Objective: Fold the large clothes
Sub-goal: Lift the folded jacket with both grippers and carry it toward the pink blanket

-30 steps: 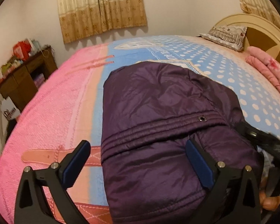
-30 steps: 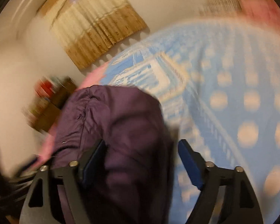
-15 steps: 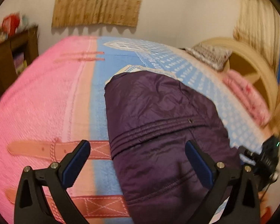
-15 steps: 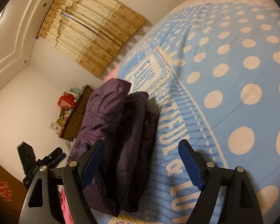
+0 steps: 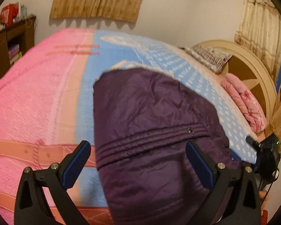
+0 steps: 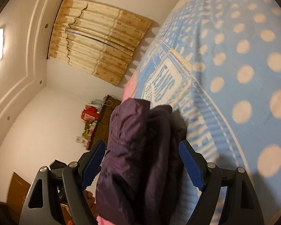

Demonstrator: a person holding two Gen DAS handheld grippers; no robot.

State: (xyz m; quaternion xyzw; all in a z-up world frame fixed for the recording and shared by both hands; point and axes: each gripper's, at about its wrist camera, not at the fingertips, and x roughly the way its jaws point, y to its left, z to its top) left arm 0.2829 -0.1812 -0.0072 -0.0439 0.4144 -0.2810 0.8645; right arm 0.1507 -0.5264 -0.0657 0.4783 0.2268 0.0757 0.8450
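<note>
A dark purple padded jacket [image 5: 151, 131] lies folded in a thick bundle on the bed. In the left wrist view my left gripper [image 5: 138, 161] hovers over its near end, jaws wide and open, blue pads [image 5: 76, 161] clear of the cloth. The right wrist view is rolled sideways and shows the jacket [image 6: 133, 150] edge-on, its stacked layers in line with the gap of my right gripper [image 6: 141, 163]. That gripper is open too, with no pad pressing the fabric. The right gripper [image 5: 266, 155] also appears as a black unit at the bundle's right side.
The bed is covered by a pink blanket [image 5: 31, 103] and a blue dotted one [image 6: 234, 65]. A pillow [image 5: 211, 58], a folded pink quilt [image 5: 243, 105] and a round headboard [image 5: 252, 71] are at the right. A wooden cabinet [image 5: 7, 46] stands by the left wall.
Both cameras have swung and rolled, and the right gripper has drawn back a little from the jacket. The jacket stays folded in place. Both grippers stayed open.
</note>
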